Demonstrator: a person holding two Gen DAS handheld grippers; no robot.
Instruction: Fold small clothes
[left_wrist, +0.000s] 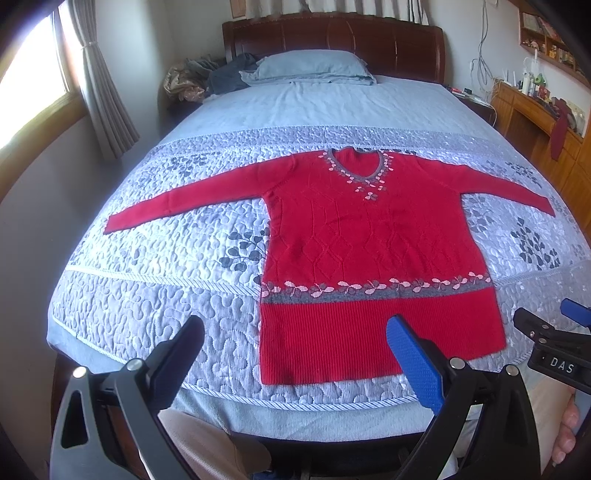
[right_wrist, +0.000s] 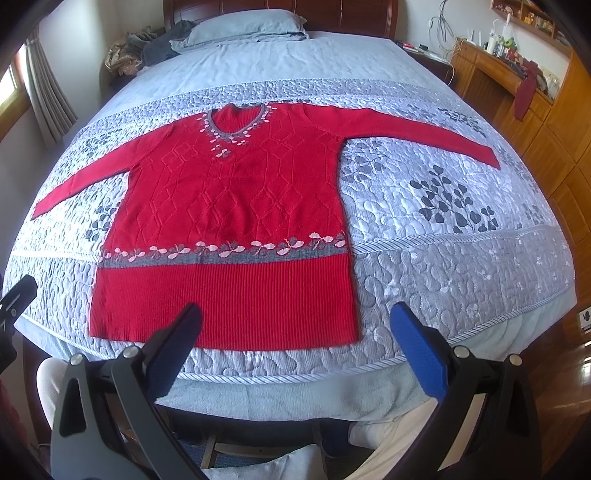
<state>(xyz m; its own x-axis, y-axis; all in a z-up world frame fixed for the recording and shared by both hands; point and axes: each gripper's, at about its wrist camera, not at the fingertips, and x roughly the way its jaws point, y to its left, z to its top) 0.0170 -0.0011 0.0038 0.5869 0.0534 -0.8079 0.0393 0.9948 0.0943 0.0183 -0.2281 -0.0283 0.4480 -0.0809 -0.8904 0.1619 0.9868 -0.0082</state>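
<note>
The bed (left_wrist: 147, 295) fills the room ahead of me, its grey quilted cover printed with dark leaves, a dark wooden headboard (left_wrist: 332, 37) and a blue pillow (left_wrist: 314, 64) at the far end. A curtained window (left_wrist: 29, 81) sits to the left and wooden cabinets (right_wrist: 535, 129) to the right, their shelves cluttered with what may be bottles. The red sweater (left_wrist: 362, 236) lies flat, face up, sleeves spread, hem toward me. My left gripper (left_wrist: 295, 347) and right gripper (right_wrist: 295, 332) hang spread wide above the hem, gripping nothing
</note>
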